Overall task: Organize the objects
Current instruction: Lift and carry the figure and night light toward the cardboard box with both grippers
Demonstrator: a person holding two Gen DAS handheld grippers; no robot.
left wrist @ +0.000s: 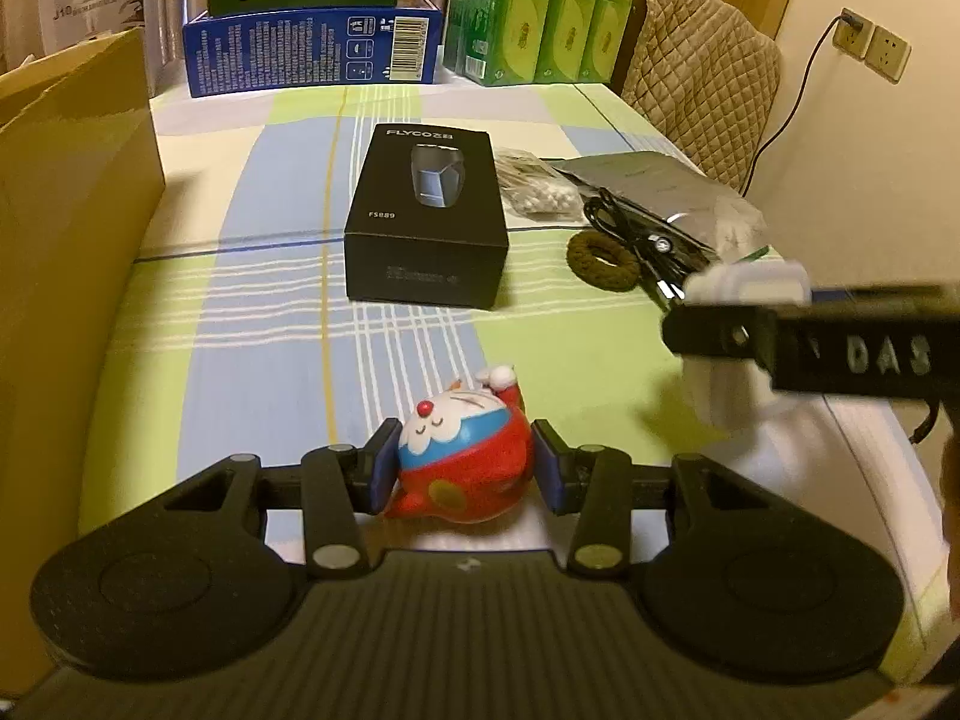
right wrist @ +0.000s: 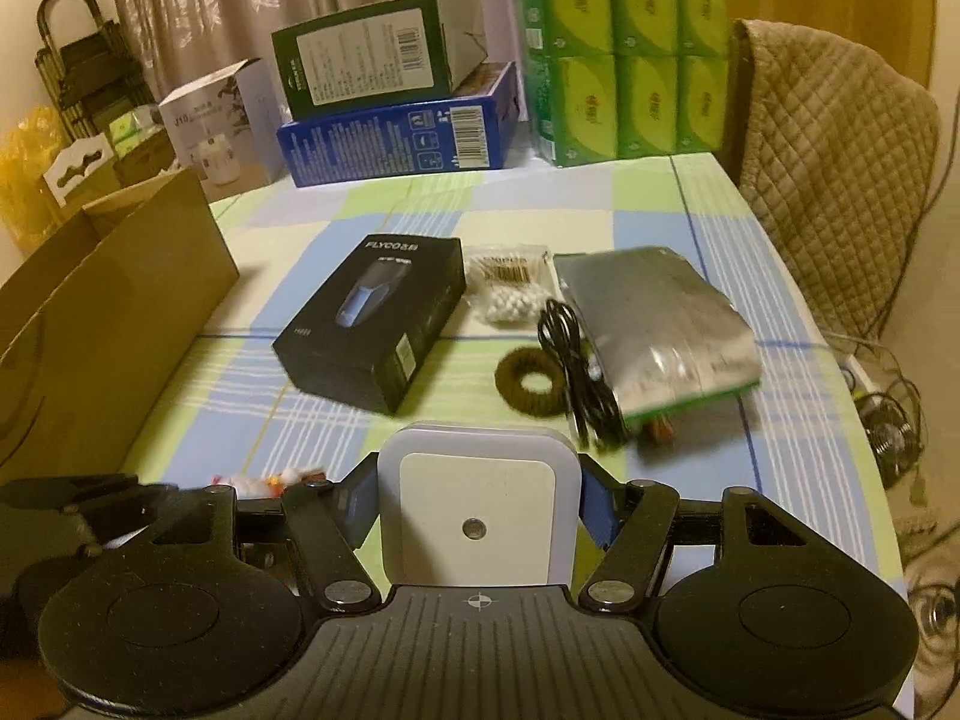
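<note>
My left gripper [left wrist: 465, 468] is shut on a red and blue cartoon cat figurine [left wrist: 462, 462], held just above the checked tablecloth near the table's front edge. My right gripper [right wrist: 477, 507] is shut on a white square plug-in device [right wrist: 477, 516], lifted over the table; in the left wrist view it shows as a black bar [left wrist: 810, 342] at the right. On the table lie a black shaver box [left wrist: 426, 216], a cotton swab bag [right wrist: 510, 288], a brown hair tie [right wrist: 534, 381], a black cable [right wrist: 576, 372] and a silver foil pouch [right wrist: 654, 324].
An open brown cardboard box [left wrist: 66, 252] stands at the left. A blue box [left wrist: 312, 48], a green-and-white box [right wrist: 372, 60] and stacked green tissue packs [right wrist: 624, 48] line the far edge. A quilted chair back [right wrist: 828, 180] is at the right, with wall sockets [left wrist: 873, 42] beyond.
</note>
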